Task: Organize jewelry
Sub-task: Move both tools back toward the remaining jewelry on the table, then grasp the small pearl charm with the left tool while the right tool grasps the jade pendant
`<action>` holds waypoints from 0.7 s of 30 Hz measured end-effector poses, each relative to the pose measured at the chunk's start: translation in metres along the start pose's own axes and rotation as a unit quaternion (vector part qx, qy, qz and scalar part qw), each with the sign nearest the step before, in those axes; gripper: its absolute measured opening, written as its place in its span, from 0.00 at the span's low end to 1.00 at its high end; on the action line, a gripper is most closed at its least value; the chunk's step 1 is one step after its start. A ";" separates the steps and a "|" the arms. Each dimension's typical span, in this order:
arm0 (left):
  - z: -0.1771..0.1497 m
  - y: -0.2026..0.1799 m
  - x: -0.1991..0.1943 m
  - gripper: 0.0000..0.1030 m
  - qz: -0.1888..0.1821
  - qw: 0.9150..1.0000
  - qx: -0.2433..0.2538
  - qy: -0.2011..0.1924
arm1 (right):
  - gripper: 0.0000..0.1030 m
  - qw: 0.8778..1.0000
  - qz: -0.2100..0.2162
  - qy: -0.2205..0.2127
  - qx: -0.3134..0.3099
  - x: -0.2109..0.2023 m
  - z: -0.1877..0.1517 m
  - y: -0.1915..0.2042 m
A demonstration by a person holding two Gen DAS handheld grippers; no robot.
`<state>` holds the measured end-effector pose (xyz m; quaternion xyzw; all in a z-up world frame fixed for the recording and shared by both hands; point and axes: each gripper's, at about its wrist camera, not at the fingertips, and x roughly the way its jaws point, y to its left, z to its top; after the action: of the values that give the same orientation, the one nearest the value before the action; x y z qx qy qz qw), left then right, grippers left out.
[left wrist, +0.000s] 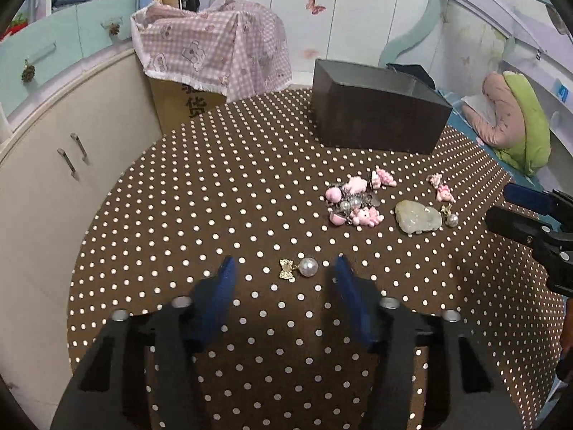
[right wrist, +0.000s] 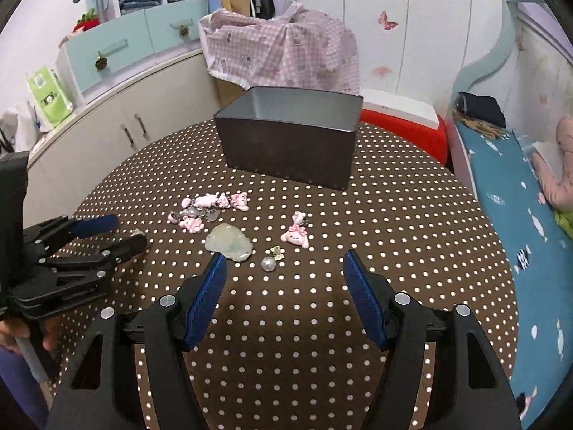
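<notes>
A pearl earring with a gold bow (left wrist: 299, 268) lies on the polka-dot table between the open fingers of my left gripper (left wrist: 284, 268). A second pearl earring (right wrist: 271, 259) lies just ahead of my open right gripper (right wrist: 284, 265), beside a pale jade pendant (right wrist: 229, 243). A cluster of pink charms and beads (left wrist: 352, 202) (right wrist: 206, 211) and a pink bunny charm (right wrist: 296, 234) lie nearby. An open dark box (left wrist: 376, 107) (right wrist: 290, 136) stands at the far side. The left gripper also shows in the right wrist view (right wrist: 118, 233), open.
The round table (left wrist: 215, 186) has a brown polka-dot cloth. A white cabinet (left wrist: 53, 165) stands left. A carton under pink checked cloth (left wrist: 211, 46) stands behind. A bed with blue sheet (right wrist: 519, 222) is on the right. A red stool (right wrist: 404, 125) sits beyond the box.
</notes>
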<state>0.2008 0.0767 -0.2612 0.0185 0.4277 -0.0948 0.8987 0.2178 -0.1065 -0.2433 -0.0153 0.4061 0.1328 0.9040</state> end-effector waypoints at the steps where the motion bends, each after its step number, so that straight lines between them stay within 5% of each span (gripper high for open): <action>1: 0.001 0.000 0.000 0.43 -0.001 1.000 0.000 -0.001 | 0.63 1.000 0.002 0.001 -0.002 0.002 0.001 0.002; 4: 0.002 -0.001 0.002 0.41 -0.002 1.000 0.007 0.000 | 0.63 1.000 0.008 0.004 -0.007 0.007 0.002 0.006; 7: 0.003 -0.003 0.002 0.24 0.006 1.000 0.015 0.000 | 0.63 1.000 0.019 0.006 -0.012 0.013 0.005 0.012; 11: 0.003 0.002 0.002 0.16 -0.001 1.000 0.005 -0.002 | 0.63 0.999 0.030 0.009 -0.029 0.021 0.008 0.021; 21: 0.000 0.010 -0.003 0.16 -0.034 0.999 -0.013 -0.007 | 0.63 0.994 0.049 0.032 -0.090 0.055 0.019 0.047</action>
<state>0.2007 0.0873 -0.2600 -0.0082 0.4227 -0.1204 0.8982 0.2546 -0.0457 -0.2676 -0.0812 0.4215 0.2127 0.8778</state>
